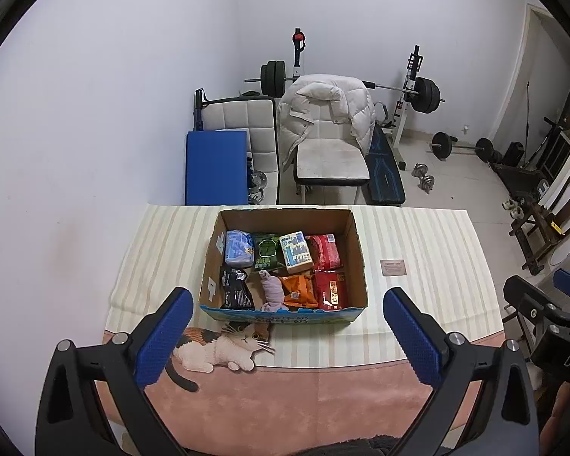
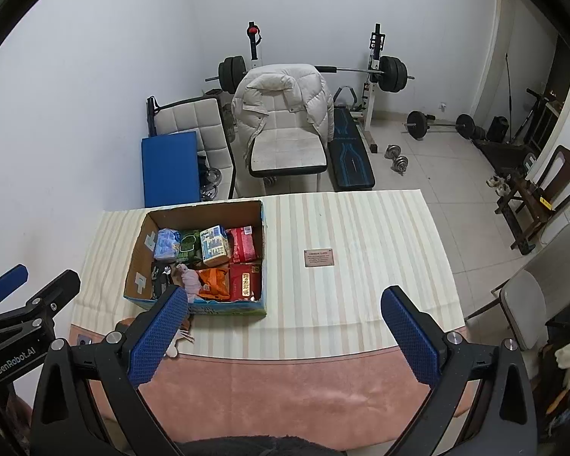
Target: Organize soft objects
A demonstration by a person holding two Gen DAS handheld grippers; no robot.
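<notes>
While both grippers hang above the near edge of the table, the cardboard box (image 1: 285,262) sits ahead of them on the striped cloth (image 1: 418,250), packed with soft packets and a rolled lilac sock (image 1: 271,290). The left gripper (image 1: 288,336) is spread wide and holds nothing, the box straight ahead between its fingers. The right gripper (image 2: 285,332), equally wide and unloaded, has the box ahead to its left, beyond its left fingertip.

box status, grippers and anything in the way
Left gripper open, empty. Right gripper open, empty. Box on table, holds packets and a sock. Nothing blocking.
</notes>
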